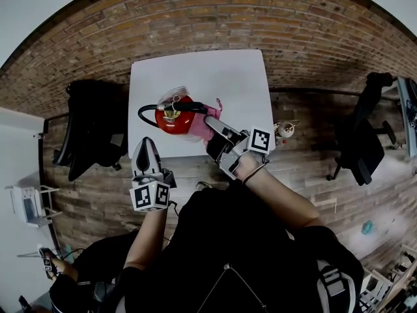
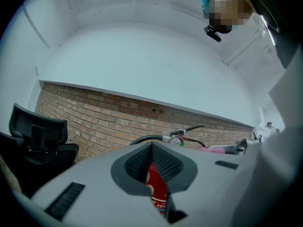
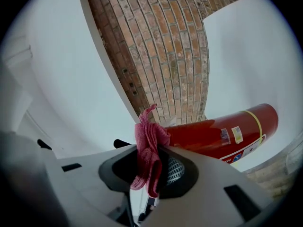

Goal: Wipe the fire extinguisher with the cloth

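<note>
Fire extinguisher [image 1: 171, 119] upright on desk [image 1: 221, 77]. Right hand-held gripper [image 1: 212, 118] at its 4 o'clock pinches pink cloth [image 3: 147, 150] against red body, likely wiping. Left hand-held gripper [image 1: 147, 142] at 7 o'clock, jaws together, empty, idle.

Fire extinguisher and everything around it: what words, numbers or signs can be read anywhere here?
fire extinguisher: stickers and a printed band, all too blurred to read.
left gripper and right gripper: black-and-white square markers on their cubes, no words.
cloth: no print.
Nothing legible anywhere.
</note>
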A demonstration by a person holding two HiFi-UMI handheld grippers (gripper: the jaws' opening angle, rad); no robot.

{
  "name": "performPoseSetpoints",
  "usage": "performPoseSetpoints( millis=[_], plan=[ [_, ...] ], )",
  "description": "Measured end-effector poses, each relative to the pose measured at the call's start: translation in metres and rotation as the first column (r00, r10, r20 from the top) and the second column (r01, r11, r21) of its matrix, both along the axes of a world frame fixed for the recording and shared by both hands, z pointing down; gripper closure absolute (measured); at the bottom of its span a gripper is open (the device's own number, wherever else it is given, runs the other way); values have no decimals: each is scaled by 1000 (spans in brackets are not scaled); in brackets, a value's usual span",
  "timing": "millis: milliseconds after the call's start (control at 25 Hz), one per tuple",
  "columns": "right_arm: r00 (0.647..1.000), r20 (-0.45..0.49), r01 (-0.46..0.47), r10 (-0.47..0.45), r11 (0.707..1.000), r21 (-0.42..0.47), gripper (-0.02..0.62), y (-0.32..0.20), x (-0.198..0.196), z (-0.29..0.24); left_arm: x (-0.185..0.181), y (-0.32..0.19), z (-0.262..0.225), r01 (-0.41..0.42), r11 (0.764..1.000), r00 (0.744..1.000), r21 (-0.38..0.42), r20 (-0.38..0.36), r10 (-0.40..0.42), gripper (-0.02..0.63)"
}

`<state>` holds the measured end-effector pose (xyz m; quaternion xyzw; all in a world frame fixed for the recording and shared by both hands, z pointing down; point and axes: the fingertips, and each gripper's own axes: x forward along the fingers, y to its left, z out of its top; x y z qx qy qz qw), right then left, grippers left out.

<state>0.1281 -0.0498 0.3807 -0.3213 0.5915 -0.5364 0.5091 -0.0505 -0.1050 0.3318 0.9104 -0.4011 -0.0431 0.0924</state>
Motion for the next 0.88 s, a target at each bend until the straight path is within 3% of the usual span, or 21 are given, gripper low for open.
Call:
performPoseSetpoints(
  millis=[240,440,680,880],
  plan=[
    [998,-38,-53,53,998,-14,492,9,9,20,-3,2,4,-12,1000,1000,-1,20,12,575],
    [988,-119,-109,97,989,-104,492,19,11,76,-6,4,11,-23,1000,999,-9,36,23,575],
    [982,-146,-157,118,943,-294,492,39,2,174,-9,11,23,-60,998,995,-29,77,62,575],
    [979,-150,-184,136,910,-373,492,45,-12,240,-18,18,40,-79,996,989,-52,117,84,575]
  ],
)
